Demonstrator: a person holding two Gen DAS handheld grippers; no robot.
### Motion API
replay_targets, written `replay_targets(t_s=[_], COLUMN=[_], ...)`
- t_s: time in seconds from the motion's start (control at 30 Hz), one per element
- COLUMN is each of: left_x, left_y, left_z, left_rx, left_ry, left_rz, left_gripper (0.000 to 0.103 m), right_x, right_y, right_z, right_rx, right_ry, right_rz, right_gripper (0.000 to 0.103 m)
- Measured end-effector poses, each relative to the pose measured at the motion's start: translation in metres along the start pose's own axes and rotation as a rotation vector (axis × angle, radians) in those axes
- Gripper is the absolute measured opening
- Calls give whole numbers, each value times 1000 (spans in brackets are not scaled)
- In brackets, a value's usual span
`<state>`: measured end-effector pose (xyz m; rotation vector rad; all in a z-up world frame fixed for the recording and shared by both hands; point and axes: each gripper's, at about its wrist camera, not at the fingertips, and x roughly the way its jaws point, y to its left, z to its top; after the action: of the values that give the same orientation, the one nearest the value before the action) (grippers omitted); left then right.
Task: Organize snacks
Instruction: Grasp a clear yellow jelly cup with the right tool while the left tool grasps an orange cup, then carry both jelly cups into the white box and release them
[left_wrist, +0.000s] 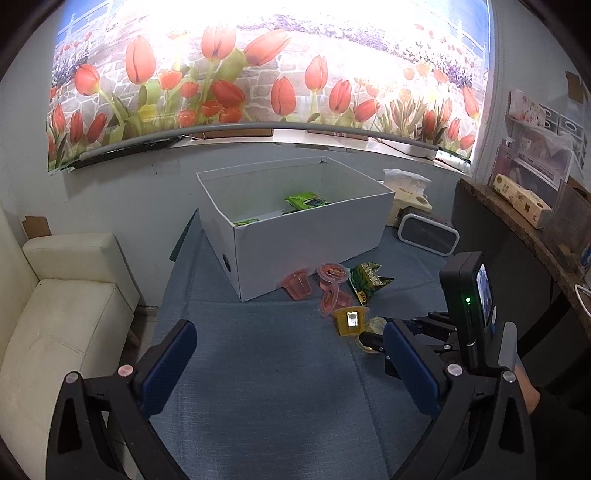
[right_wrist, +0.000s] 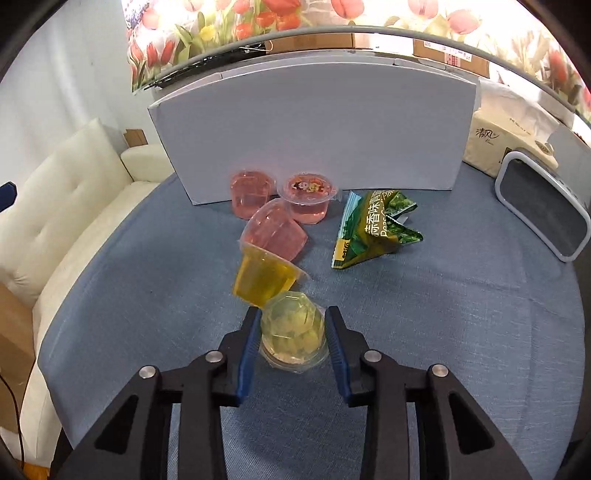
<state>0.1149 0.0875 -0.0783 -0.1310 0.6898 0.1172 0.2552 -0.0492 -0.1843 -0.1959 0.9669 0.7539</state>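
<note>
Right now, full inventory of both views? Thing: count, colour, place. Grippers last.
White box: 1, white, open top, back of the blue cloth.
Green packets in box: at least 2, green, on the box floor.
Pink jelly cups: 3, pink, in front of the box; one upright with printed lid, one tipped.
Orange jelly cup: 1, amber, tipped, against the pale cup.
Pale jelly cup: 1, clear yellow with chunks, nearest the right gripper.
Green snack bag: 1, green, crumpled, right of the cups.
Tissue pack: 1, cream, right of the box.
Clock-like device: 1, white frame, dark face, far right.
Sofa: 1, cream, left.
Left gripper: open, empty, over bare cloth.
Right gripper: shut on the pale jelly cup.
</note>
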Motion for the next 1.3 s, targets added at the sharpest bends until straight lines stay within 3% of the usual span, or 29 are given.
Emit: replay_targets(t_s=[0.27, 0.67, 0.77, 0.83, 1.0, 1.1, 1.3], left_x=[22, 123, 150, 167, 175, 170, 143], left_y=[-11, -67, -76, -76, -75, -67, -53], left_z=[1, -9, -10, -12, -15, -14, -14], left_rx=[8, 85, 82, 60, 47, 21, 14], left_ry=[29, 145, 186, 242, 260, 272, 236], left_rz=[-22, -11, 2, -4, -6, -62, -95], left_gripper=[103, 103, 86, 65, 44, 36, 36], right_x=[-30, -100, -110, -116, -124, -125, -124], right_y=[-6, -28, -35, -38, -46, -45, -41], right_z=[-8, -50, -60, -66, -71, -69, -64], right_rx=[-8, 62, 93, 112, 141, 148, 141], right_ry=[-51, -90, -97, -103, -115, -129, -146], right_rz=[25, 6, 5, 5, 19, 29, 43], right_gripper=[37, 37, 37, 37, 37, 37, 37])
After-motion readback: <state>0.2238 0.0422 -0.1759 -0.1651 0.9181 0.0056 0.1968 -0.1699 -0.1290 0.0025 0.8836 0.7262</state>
